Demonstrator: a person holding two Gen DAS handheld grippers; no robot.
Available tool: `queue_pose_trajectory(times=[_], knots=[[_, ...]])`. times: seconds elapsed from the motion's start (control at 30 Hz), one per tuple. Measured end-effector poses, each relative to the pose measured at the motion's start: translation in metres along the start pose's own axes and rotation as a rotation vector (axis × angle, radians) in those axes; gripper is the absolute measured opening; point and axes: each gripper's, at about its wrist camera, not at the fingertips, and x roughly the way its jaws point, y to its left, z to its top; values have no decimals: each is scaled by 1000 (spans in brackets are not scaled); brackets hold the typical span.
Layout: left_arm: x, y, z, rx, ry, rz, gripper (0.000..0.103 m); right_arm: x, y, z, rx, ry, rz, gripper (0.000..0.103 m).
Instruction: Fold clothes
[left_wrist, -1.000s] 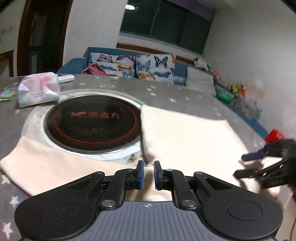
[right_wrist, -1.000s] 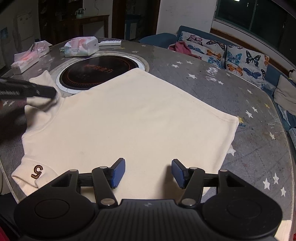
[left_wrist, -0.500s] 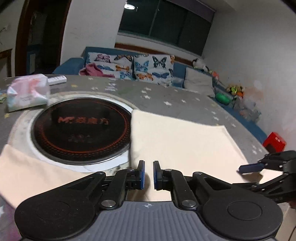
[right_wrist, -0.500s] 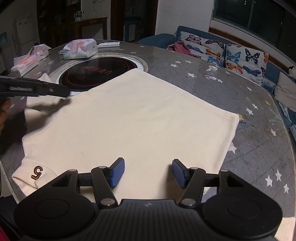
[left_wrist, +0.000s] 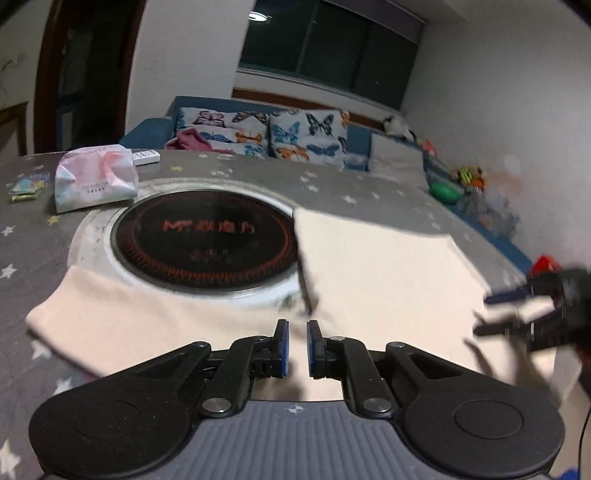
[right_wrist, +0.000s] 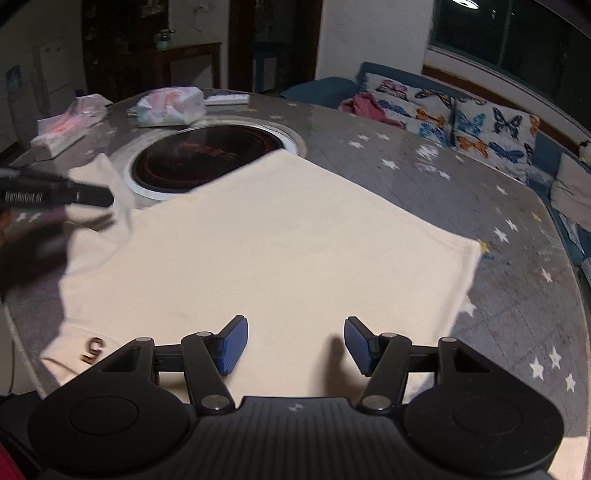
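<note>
Grey, star-printed counter (right_wrist: 524, 295) carries the whole scene under dim indoor light. Nearest the right wrist camera, the right gripper (right_wrist: 295, 345) hangs over the near hem of the cream shirt (right_wrist: 280, 251), jaws apart with only cloth below them — the same spread as half a second ago, and the hand has barely shifted. The shirt lies flat on the counter, one sleeve with a brown "5" (right_wrist: 94, 349) at the near left edge, the far corner lapping onto the rim of the round cooktop (right_wrist: 199, 157).

From the left wrist camera, the left gripper (left_wrist: 297, 349) has its jaws nearly together, a narrow slit between the blue pads and nothing pinched in it. Compared with half a second ago it has pulled back — more of the left sleeve (left_wrist: 122, 317) and of the cooktop shows, and the tissue pack (left_wrist: 96, 177) sits fuller in view. The right gripper appears blurred at that view's right edge.

Farther off, a second tissue pack (right_wrist: 68, 123) lies at the left rim. Beyond the counter stands a blue sofa (right_wrist: 325, 86) with butterfly cushions (right_wrist: 476, 125) under a dark window (right_wrist: 517, 33).
</note>
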Motion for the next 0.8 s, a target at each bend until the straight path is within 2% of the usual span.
queue_pose_trajectory(times=[0.13,0.37,0.5,0.67,0.8], knots=[[-1,3,-17,67,40,88,11,-4,23,10,-69,-22,58,59],[-20,38,-20,4,22,176,12,3,74,37,-215,-64,172,57],[-21,53,-18,-40,15,184,12,18,103,52,-263,-66,252,51],[-21,57,-17,-44,11,185,12,40,137,60,-299,-19,390,51],[-22,60,-15,-63,8,177,12,51,160,54,-341,17,457,52]])
